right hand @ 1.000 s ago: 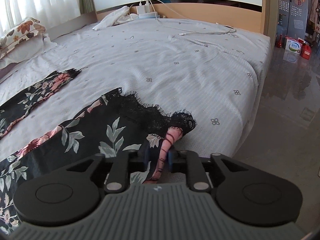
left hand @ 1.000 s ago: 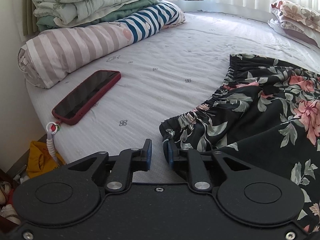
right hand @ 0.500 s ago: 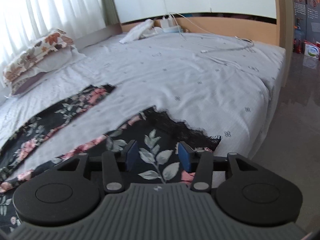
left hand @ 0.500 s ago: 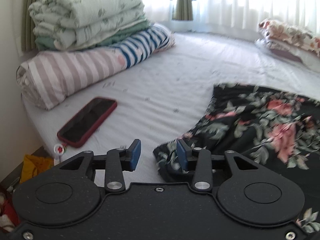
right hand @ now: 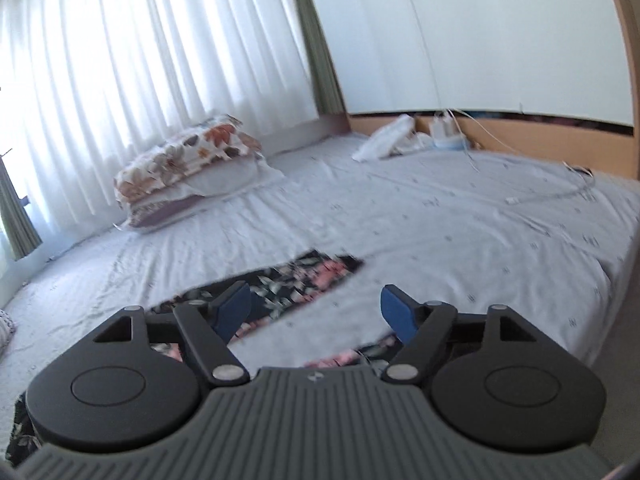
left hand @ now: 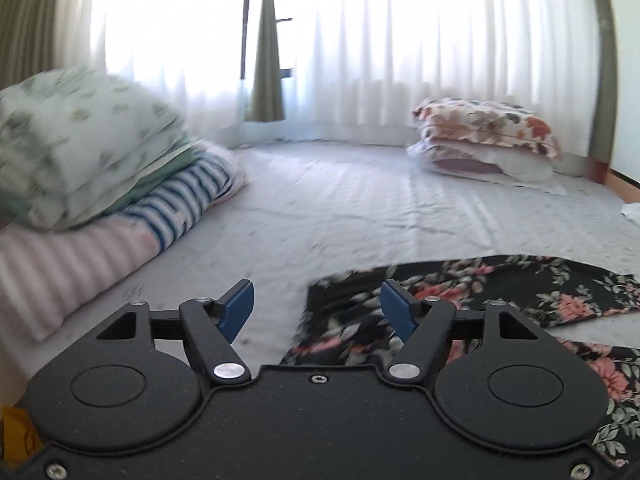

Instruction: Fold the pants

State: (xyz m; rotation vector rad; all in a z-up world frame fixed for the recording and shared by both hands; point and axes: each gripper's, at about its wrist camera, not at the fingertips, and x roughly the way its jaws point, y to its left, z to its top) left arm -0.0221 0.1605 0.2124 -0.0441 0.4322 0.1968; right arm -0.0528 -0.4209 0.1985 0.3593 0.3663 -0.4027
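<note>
The black floral pants lie spread flat on the grey bed sheet. In the left wrist view the waistband end lies just beyond and under my left gripper, which is open and empty above it. In the right wrist view one floral leg stretches away ahead, and a bit of the nearer leg hem shows under my right gripper. The right gripper is open and empty, lifted above the bed.
A stack of folded quilts and striped bedding sits at the left. Floral pillows lie by the curtained window. A white cloth, chargers and cables lie at the wooden headboard. The bed's right edge drops to the floor.
Both grippers let go of the pants, opened wide and rose and tilted up from the bed. The red phone has left the left view.
</note>
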